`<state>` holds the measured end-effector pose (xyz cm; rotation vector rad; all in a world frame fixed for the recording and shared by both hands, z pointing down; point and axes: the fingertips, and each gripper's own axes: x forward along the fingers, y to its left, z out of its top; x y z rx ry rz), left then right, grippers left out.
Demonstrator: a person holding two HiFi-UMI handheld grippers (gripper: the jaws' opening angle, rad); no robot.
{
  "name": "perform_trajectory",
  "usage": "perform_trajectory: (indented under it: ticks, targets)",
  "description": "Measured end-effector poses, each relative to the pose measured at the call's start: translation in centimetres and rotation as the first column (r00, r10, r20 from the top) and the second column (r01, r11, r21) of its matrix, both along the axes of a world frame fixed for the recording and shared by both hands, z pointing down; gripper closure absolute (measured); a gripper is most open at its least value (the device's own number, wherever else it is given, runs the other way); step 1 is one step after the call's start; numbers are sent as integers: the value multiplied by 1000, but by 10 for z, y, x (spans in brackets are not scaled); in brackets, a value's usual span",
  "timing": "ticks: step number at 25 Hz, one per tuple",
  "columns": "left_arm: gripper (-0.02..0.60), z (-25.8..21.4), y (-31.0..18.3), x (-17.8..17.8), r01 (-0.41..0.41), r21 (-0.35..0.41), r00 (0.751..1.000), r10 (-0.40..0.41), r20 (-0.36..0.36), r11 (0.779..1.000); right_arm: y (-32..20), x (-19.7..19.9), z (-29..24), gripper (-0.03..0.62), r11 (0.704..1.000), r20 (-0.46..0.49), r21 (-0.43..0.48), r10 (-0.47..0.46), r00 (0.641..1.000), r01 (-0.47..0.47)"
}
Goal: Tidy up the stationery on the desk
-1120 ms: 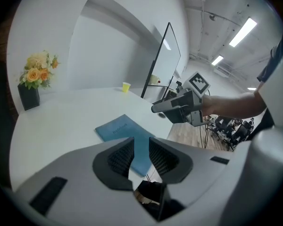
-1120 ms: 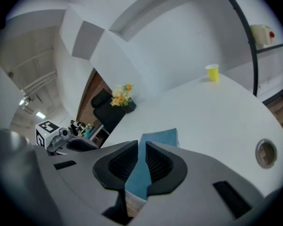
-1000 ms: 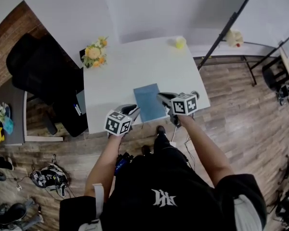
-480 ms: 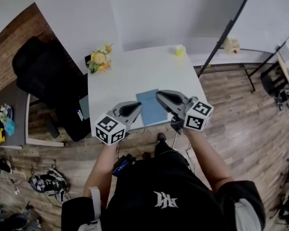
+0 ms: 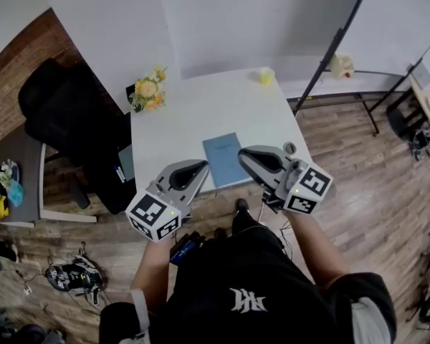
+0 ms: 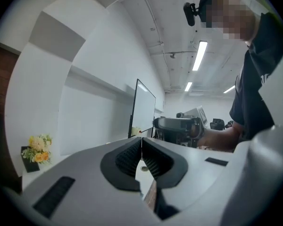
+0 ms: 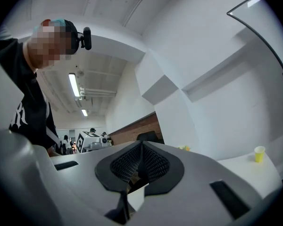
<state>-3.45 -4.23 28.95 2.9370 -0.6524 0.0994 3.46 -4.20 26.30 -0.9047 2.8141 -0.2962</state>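
I hold both tools above the near edge of the white desk [image 5: 201, 110], pointing roughly level toward 12 o'clock. My left tool [image 5: 201, 165] is clenched: its ribbed pads meet in one thin line with nothing between them, and its jaws have just been closing. My right tool [image 5: 242, 152] is clenched as well, pads pressed together on nothing, its jaws also just closing. The two tips stand near each other, the left at 9 o'clock of the right.

The blue notebook [image 5: 222, 160] lies flat on the desk near the front edge, showing between the two tool tips and touched by neither. At 3 o'clock of it, close to the desk's right edge, sits a small round thing [image 5: 289, 147]; it may be a roll of tape, but it is too small to tell. A bunch of yellow flowers [image 5: 146, 90] stands at the desk's far left corner, about 10 o'clock, and a yellow cup [image 5: 266, 75] at the far edge near 1 o'clock. A black chair [image 5: 64, 110] stands off the desk at 9 o'clock.
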Motion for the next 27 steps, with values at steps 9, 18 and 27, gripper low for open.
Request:
perform_trajectory:
  ticks: [9, 18, 27]
  targets:
    - [574, 11, 6, -4, -1, -5, 999, 1, 41, 1000, 5, 0, 29, 553, 999, -41, -51, 0, 999, -2]
    - [574, 20, 3, -3, -37, -25, 999, 37, 36, 999, 2, -5, 29, 554, 999, -46, -52, -12, 999, 10]
    - [575, 18, 5, 15, -99, -35, 995, 100, 21, 994, -2, 2, 31, 554, 998, -43, -63, -4, 999, 1]
